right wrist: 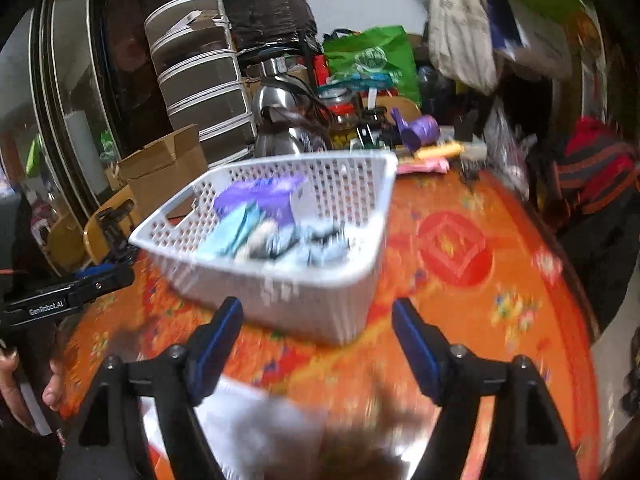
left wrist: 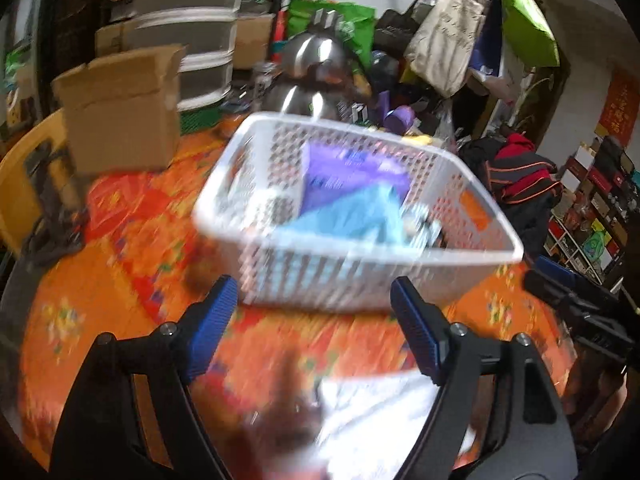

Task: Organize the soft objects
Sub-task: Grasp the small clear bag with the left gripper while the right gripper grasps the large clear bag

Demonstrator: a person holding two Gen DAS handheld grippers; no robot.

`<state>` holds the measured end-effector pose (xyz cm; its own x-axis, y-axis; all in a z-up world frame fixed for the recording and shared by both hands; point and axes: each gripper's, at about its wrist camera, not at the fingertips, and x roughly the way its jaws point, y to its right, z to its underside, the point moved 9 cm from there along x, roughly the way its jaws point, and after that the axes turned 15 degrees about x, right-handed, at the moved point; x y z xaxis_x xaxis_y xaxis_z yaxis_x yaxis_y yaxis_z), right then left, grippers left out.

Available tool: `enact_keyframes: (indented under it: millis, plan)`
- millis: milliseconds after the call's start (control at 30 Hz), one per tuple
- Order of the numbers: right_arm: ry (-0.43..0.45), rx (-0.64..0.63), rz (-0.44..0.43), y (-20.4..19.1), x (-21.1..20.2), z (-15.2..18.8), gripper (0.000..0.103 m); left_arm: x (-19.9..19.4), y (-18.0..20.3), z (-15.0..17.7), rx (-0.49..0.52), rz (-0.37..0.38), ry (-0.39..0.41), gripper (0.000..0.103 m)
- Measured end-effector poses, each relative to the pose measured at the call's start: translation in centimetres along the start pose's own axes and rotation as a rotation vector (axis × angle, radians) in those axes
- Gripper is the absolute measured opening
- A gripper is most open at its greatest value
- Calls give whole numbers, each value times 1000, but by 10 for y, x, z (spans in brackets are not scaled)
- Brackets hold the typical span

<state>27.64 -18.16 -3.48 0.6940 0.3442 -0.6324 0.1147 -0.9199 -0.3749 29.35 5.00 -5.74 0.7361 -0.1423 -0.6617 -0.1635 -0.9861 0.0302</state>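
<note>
Left wrist view: the left tongs [left wrist: 312, 300] gape wide and hold nothing. A white-and-brown soft thing [left wrist: 360, 420], too blurred to name, lies on the worktop [left wrist: 120, 320] just under and behind the pads, between them. Its long axis cannot be told. The right tongs [right wrist: 318, 320] gape equally, empty, over the same fuzzy heap [right wrist: 288, 432]; neither seems nearer. Ahead stands the white perforated plastic basket [left wrist: 352, 280], rigid, holding folded purple and pale-blue cloths [left wrist: 352, 204]. The worktop's cover looks glossy orange.

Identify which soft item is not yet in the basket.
The white and brown cloth on the table, below both open grippers; the purple and light-blue ones lie inside the white basket.
</note>
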Motion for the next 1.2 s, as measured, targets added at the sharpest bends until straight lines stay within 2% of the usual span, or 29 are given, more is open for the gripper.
enact_keyframes:
  millis: [133, 233, 400, 533, 900, 1000, 1067, 1133, 1200]
  plan:
    - [-73, 44, 5, 19, -4, 44, 81, -19, -7, 59, -64, 19, -39, 78]
    - [-134, 19, -3, 23, 4, 75, 81, -20, -8, 102, -70, 18, -88, 78]
    - [-187, 7, -51, 18, 18, 94, 81, -12, -5, 145, -90, 39, -136, 78]
    - [-201, -16, -60, 10, 26, 101, 74, 2, 2, 156, -88, 48, -164, 78]
    - [-207, -24, -40, 10, 36, 105, 53, 8, 22, 151, 10, 7, -153, 77]
    - [-210, -42, -33, 7, 38, 107, 44, 8, 26, 150, 19, 27, -147, 60]
    - [-211, -55, -17, 6, 39, 108, 42, 8, 27, 149, 23, 43, -142, 41]
    - [-209, -71, -5, 4, 40, 109, 41, 7, 30, 148, 18, 79, -132, 31]
    - [-198, -85, 10, 3, 38, 108, 36, 7, 31, 148, 3, 109, -127, 27]
